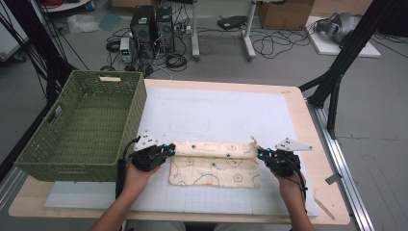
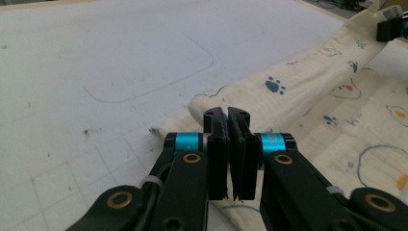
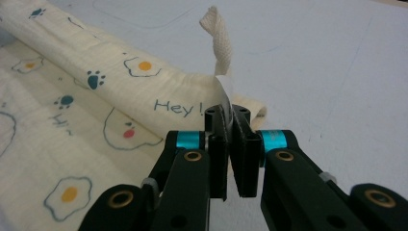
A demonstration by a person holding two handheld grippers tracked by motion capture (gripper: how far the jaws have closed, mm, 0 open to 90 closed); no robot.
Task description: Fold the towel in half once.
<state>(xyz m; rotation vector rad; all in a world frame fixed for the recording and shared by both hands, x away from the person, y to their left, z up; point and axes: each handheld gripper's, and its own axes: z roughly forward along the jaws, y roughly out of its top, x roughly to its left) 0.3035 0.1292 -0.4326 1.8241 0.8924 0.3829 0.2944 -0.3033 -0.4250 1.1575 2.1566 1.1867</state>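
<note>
A cream cloth (image 1: 214, 168) printed with fried eggs and paw prints lies on the white mat, its far part rolled over toward me in a fold. My left gripper (image 1: 172, 150) is shut on the fold's left end, and the left gripper view has the jaws (image 2: 227, 113) pinching the cloth (image 2: 308, 82) at its corner. My right gripper (image 1: 260, 153) is shut on the fold's right end. Seen from the right gripper view, the jaws (image 3: 227, 113) clamp the cloth (image 3: 110, 72) beside the "Hey!" print, and a fabric loop (image 3: 219, 33) stands up behind them.
A green woven basket (image 1: 132, 113) stands at the table's left, close to my left hand. The white gridded mat (image 1: 216, 110) covers most of the wooden table (image 1: 312, 144). Cables, computers and boxes sit on the floor beyond the far edge.
</note>
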